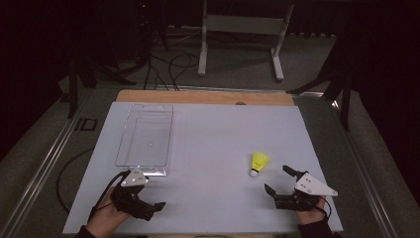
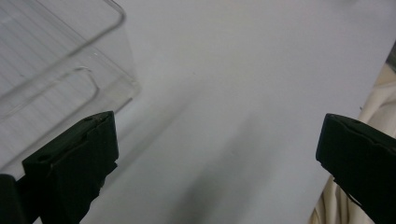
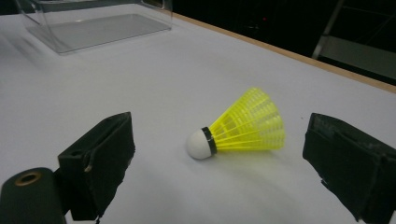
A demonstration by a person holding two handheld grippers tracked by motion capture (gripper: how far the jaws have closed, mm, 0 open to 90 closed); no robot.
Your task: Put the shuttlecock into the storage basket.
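A yellow shuttlecock [image 1: 259, 162] with a white cork tip lies on its side on the white table top [image 1: 213, 139], right of centre. My right gripper [image 1: 278, 179] stands open just short of it, jaws spread wide and pointing at it. In the right gripper view the shuttlecock [image 3: 243, 128] lies a little ahead of the right gripper [image 3: 219, 156], cork to the left, touching neither jaw. A clear plastic tray [image 1: 143, 141] with nothing in it rests on the left half. My left gripper [image 1: 152, 193] is open near the tray's front corner [image 2: 60, 70], with bare table between its jaws.
The table's front edge runs close under both hands, and cream cloth [image 2: 373, 107] shows past it. A wooden strip [image 1: 203, 96] borders the far edge. Beyond stand a white frame [image 1: 242, 29], dark stands and floor cables [image 1: 168, 69].
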